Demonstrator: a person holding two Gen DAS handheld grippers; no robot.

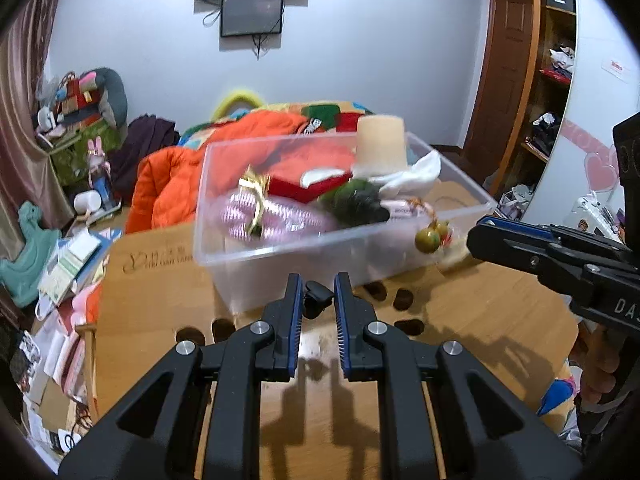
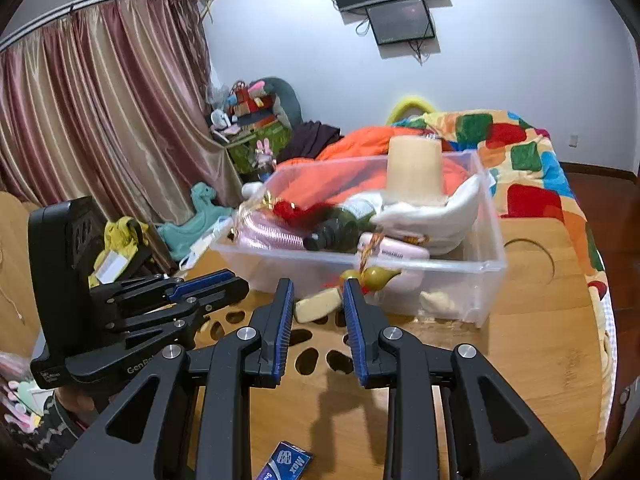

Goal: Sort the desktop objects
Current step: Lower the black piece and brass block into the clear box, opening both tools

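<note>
A clear plastic bin stands on the wooden table and holds a cream cup, a dark green bottle, a pink ribbed item, a red box and white cloth. My left gripper is part open around a small black clip just before the bin. My right gripper is open, and a green-gold gourd charm hangs over the bin's near wall just beyond it. A cream flat piece lies below.
The wooden table has round holes. A blue packet lies near its front edge. A bed with an orange quilt and a patchwork blanket is behind. Clutter fills the floor at left.
</note>
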